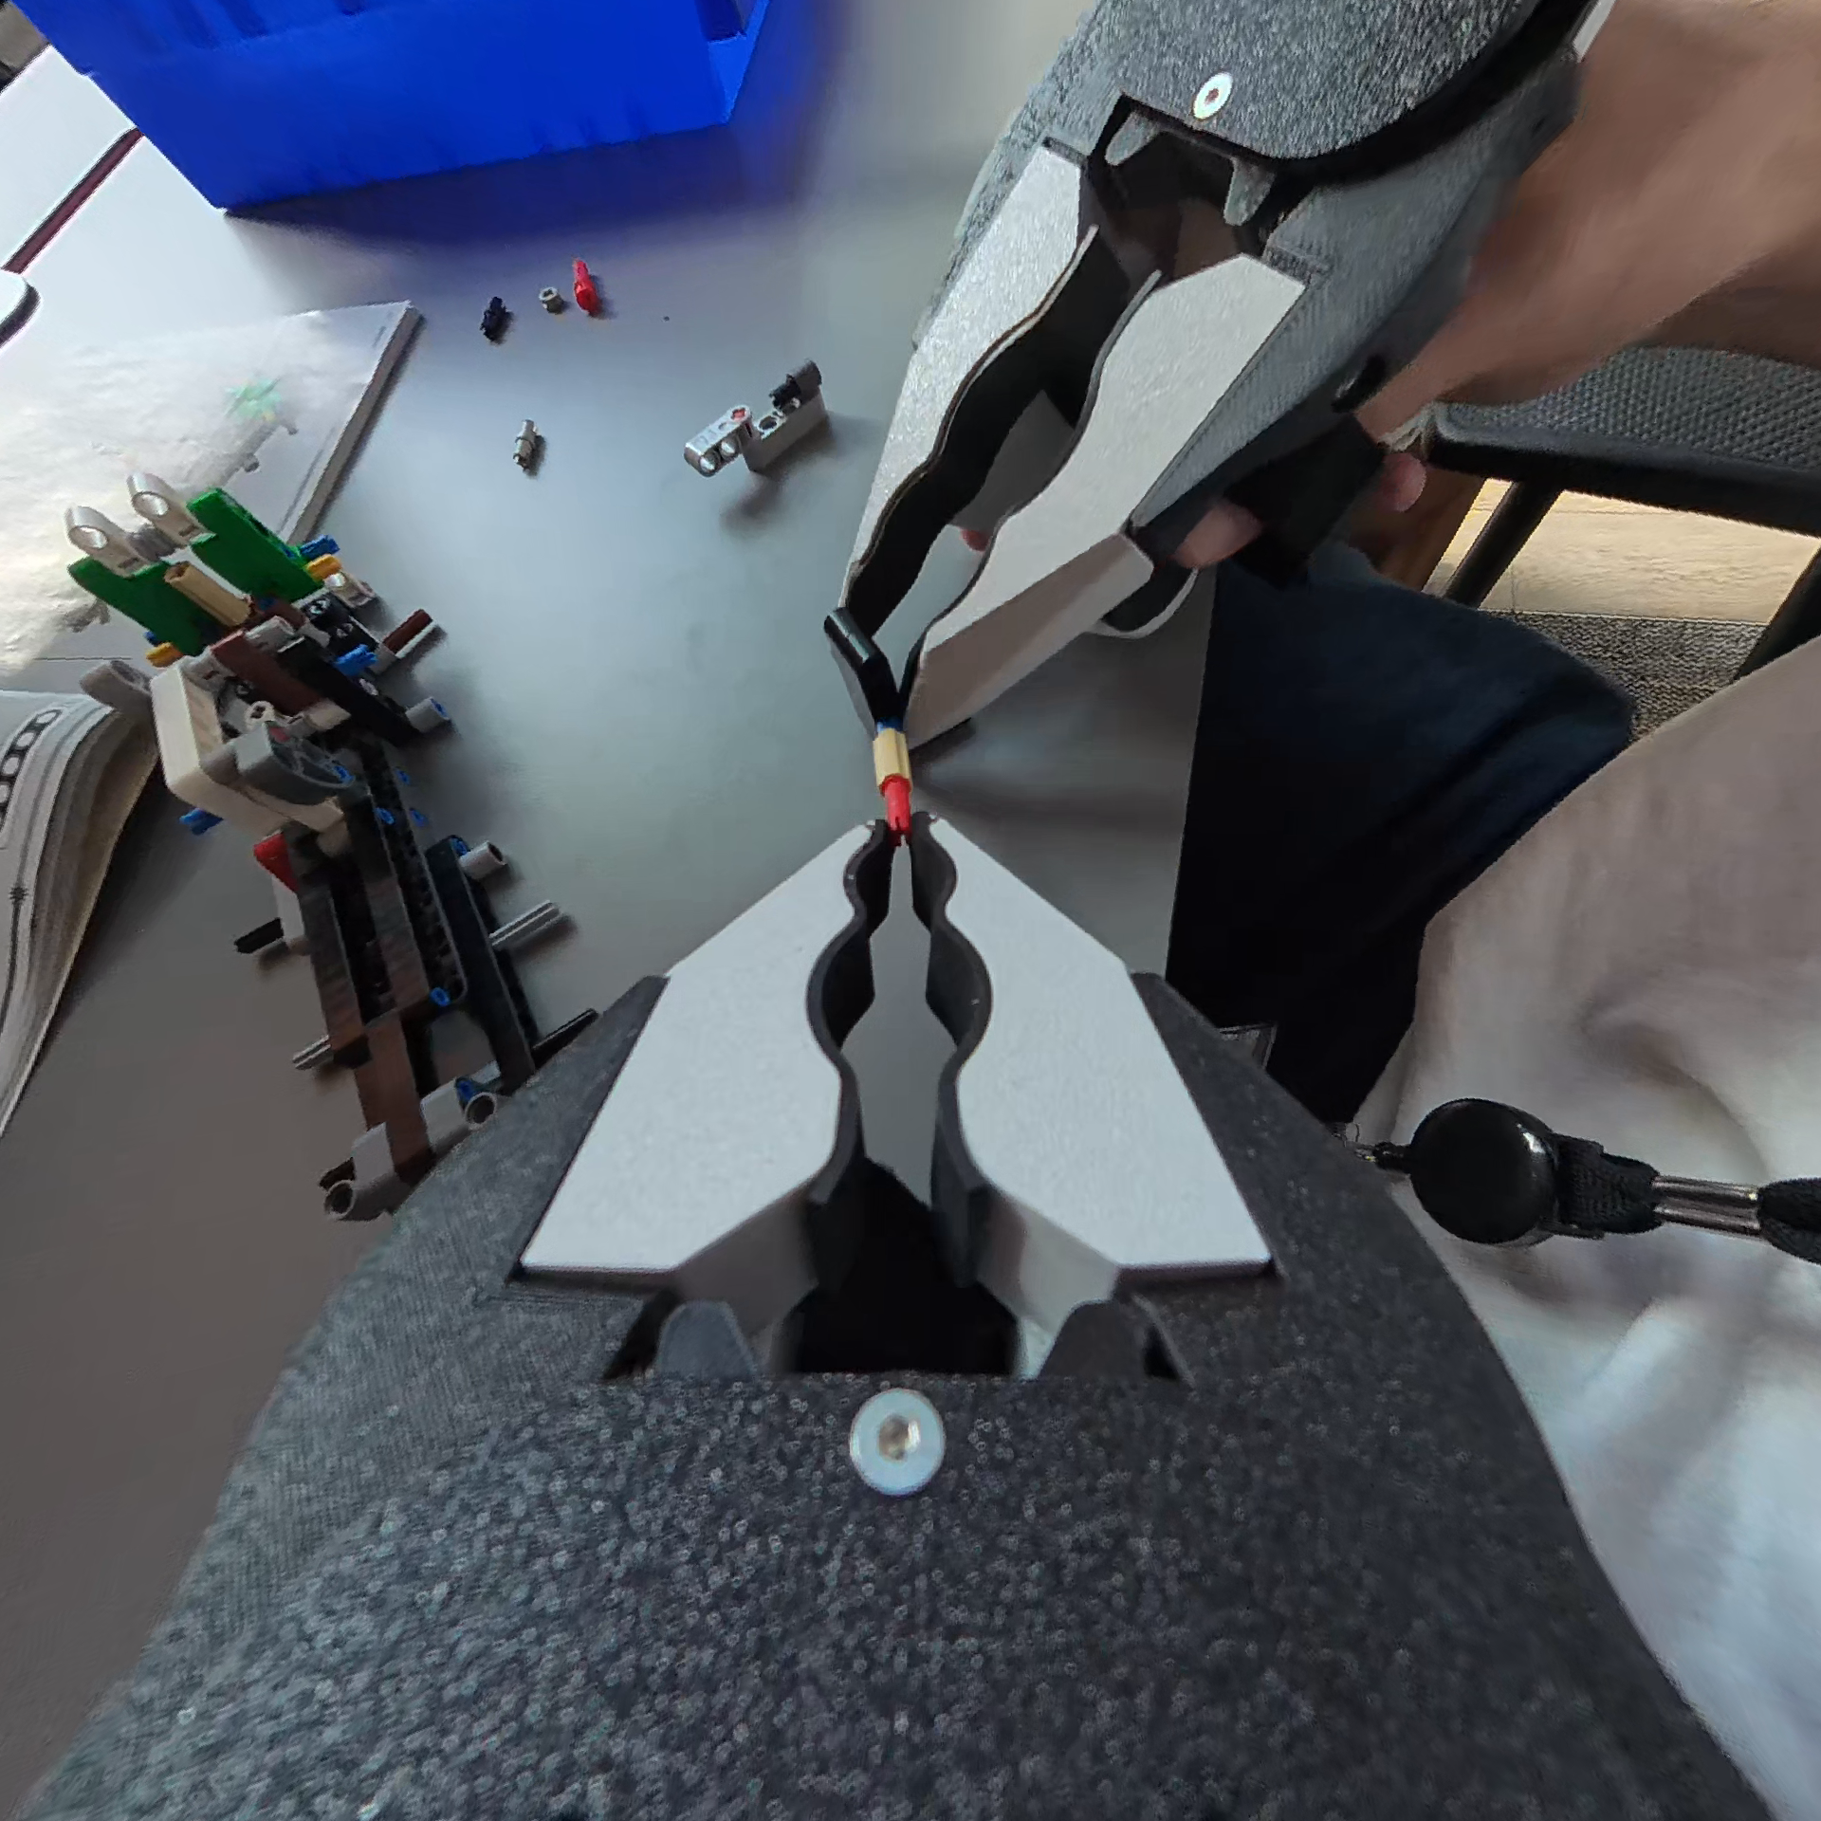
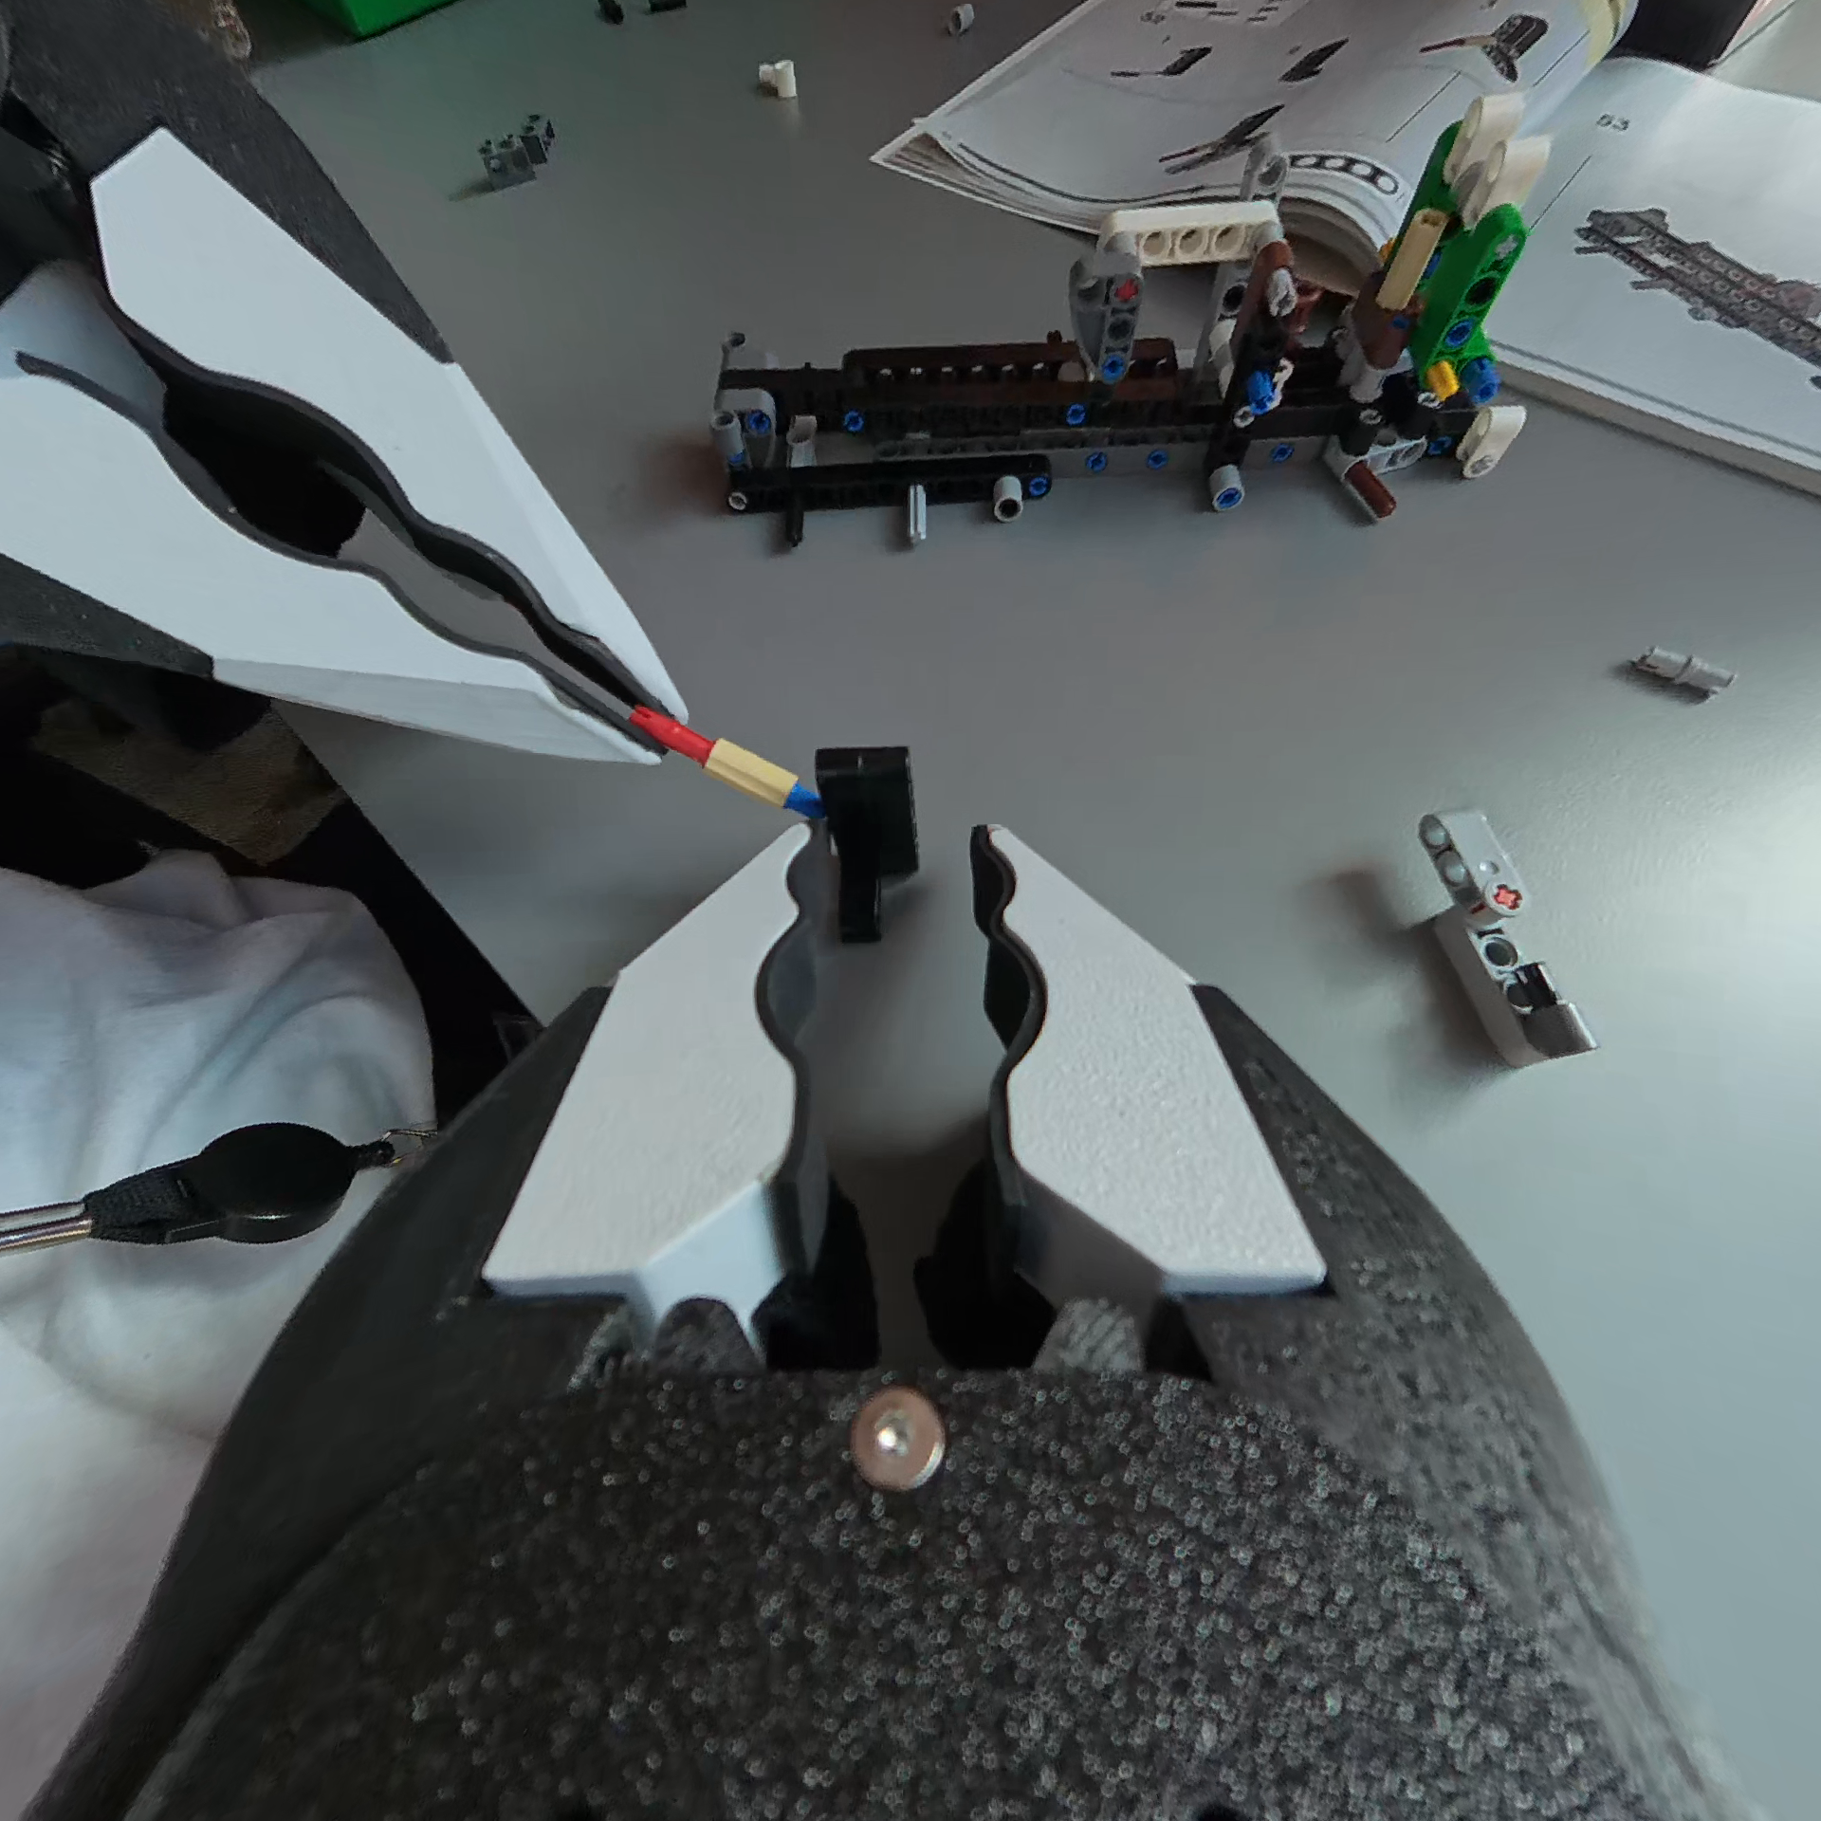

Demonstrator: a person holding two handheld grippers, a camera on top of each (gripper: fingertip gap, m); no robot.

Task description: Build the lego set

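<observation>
My left gripper (image 1: 897, 828) is shut on the red end of a short pin assembly (image 1: 892, 764) that is red, tan and blue along its length. Its blue end sits in a small black piece (image 1: 865, 658). In the right wrist view the left gripper (image 2: 658, 731) comes in from the left with the pin assembly (image 2: 749, 769), and the black piece (image 2: 867, 838) hangs between the jaws of my right gripper (image 2: 895, 833). Those jaws are open, with the piece close to the left finger. The part-built model (image 1: 325, 788) lies on the grey table (image 1: 640, 611); it also shows in the right wrist view (image 2: 1084, 424).
An open instruction booklet (image 2: 1232, 108) lies behind the model. A grey sub-assembly (image 2: 1498, 936) and a grey pin (image 2: 1680, 675) lie to the right. Loose red (image 1: 586, 286), black (image 1: 496, 317) and grey (image 1: 529, 443) pins lie before a blue bin (image 1: 414, 89). The person's white shirt (image 1: 1626, 985) is close. My hands' fingertips stand some 5 cm from each other.
</observation>
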